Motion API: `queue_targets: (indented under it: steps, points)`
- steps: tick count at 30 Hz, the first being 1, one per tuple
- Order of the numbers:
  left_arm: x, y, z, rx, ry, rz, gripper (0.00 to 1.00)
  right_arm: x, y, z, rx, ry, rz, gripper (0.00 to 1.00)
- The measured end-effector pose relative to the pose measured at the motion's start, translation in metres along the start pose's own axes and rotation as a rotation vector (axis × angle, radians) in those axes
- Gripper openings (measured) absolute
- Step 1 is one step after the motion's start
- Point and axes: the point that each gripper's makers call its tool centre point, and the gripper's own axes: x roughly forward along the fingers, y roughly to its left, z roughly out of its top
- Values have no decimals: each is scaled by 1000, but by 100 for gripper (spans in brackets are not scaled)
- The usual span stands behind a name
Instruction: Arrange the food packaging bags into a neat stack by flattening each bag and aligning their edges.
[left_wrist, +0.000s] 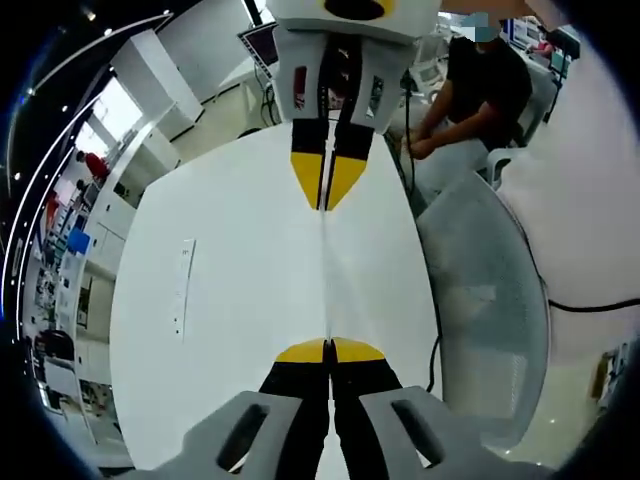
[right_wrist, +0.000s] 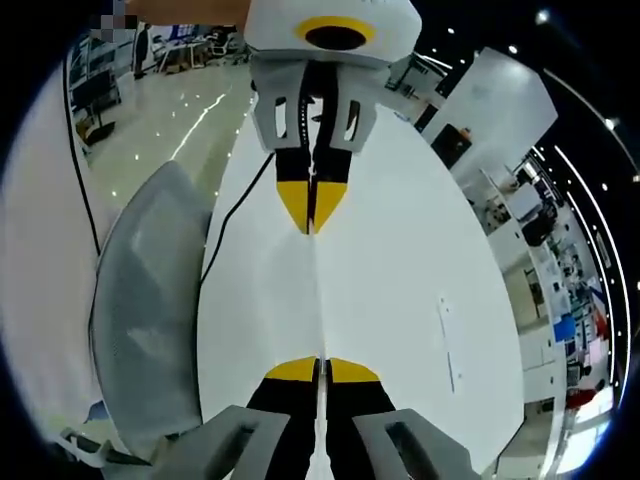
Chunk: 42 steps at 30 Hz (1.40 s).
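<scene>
I am clenching my left gripper (left_wrist: 327, 348) at 6 o'clock in the left gripper view, its yellow tips pressed together on the near edge of a thin food packaging bag (left_wrist: 325, 275). My right gripper (left_wrist: 326, 200) is facing it from 12 o'clock and pinching the far edge. I am seeing the bag edge-on, as a pale line running between the two, so I cannot read its print. I am pulling from opposite ends, I judge, to stretch it flat above the white table (left_wrist: 230, 300) before laying it down. A grey mesh chair (left_wrist: 490, 300) is standing at 3 o'clock, beside the table. A seated person (left_wrist: 480, 90) is working at 1 o'clock.
</scene>
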Motion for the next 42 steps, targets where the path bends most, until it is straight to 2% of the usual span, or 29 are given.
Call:
queue_targets:
  steps: [21, 42]
  points:
    - [0, -1, 0, 6, 0, 4, 0, 0, 0, -11, 18, 16, 1, 0]
    - [-2, -6, 8, 15, -1, 8, 0, -6, -1, -23, 26, 35, -2, 0]
